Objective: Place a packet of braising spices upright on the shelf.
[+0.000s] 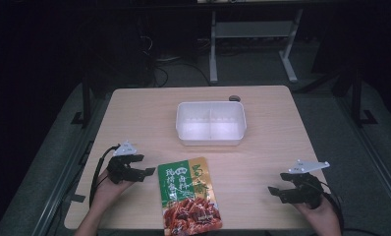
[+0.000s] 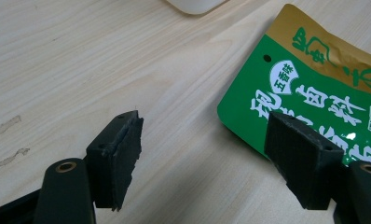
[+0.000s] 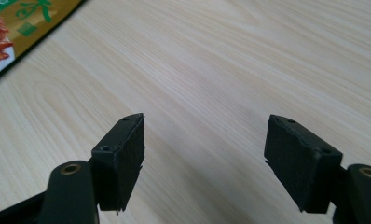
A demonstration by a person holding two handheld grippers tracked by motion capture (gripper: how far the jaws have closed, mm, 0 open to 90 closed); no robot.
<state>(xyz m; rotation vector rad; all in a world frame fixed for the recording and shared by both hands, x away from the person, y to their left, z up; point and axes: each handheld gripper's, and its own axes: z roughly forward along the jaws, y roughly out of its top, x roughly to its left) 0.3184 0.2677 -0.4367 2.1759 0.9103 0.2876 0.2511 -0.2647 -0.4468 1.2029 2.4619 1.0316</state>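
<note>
A flat green and gold food packet [image 1: 190, 194] with a picture of red meat lies near the table's front edge. A white two-compartment tray [image 1: 211, 123] stands empty beyond it, at the table's middle. My left gripper [image 1: 145, 165] rests just left of the packet, jaws open and nothing between them. In the left gripper view that gripper [image 2: 207, 144] hovers over bare wood, with the packet [image 2: 314, 88] corner behind its right jaw. My right gripper [image 1: 277, 183] sits at the front right, open over bare wood [image 3: 204, 140], well right of the packet [image 3: 16, 28].
The wooden table [image 1: 134, 123] has bare room on both sides of the tray. A small dark round object [image 1: 234, 98] lies at the far edge behind the tray. Beyond the table are a dark floor, cables and a white frame [image 1: 252, 44].
</note>
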